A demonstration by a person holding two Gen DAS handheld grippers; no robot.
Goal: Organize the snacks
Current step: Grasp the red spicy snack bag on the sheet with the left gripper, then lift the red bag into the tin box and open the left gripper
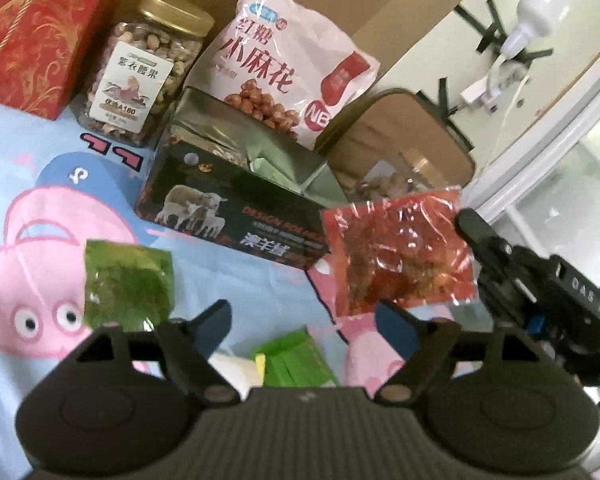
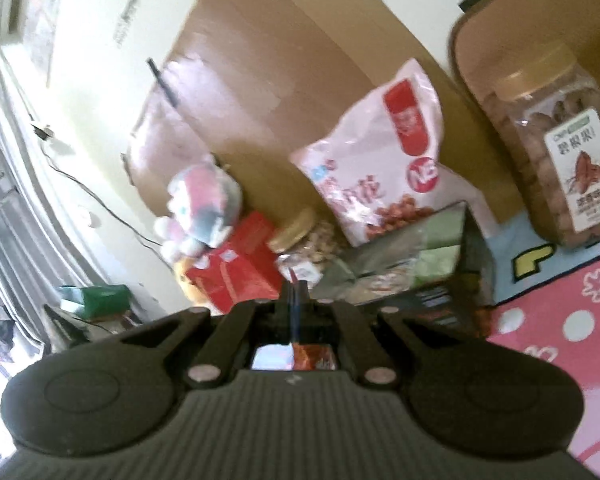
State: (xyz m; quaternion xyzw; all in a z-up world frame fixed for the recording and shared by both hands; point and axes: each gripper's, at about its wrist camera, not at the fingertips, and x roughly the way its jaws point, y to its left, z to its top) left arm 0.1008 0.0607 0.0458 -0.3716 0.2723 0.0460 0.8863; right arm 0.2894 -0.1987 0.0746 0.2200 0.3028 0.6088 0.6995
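Note:
My left gripper [image 1: 304, 320] stands open low over the cartoon-print cloth [image 1: 40, 184], with nothing between its fingers. A green snack packet [image 1: 128, 284] lies just beyond its left finger, and a green carton [image 1: 296, 360] lies under the jaws. In the left wrist view my right gripper [image 1: 470, 220] comes in from the right, shut on the edge of a red snack packet [image 1: 396, 256] held above the cloth. The right wrist view shows my right gripper [image 2: 296, 296] shut, with the red snack packet [image 2: 312, 356] hanging below the fingers. An open black box [image 1: 236, 208] with sheep on its side holds silvery-green packets.
Behind the black box stand a pink snack bag [image 1: 284, 52], a gold-lidded nut jar [image 1: 144, 68] and a red gift box [image 1: 32, 28]. A second nut jar [image 2: 560, 152] stands by a beige panel [image 1: 400, 136]. Cardboard [image 2: 260, 80] lines the back; a plush toy [image 2: 204, 208] sits far left.

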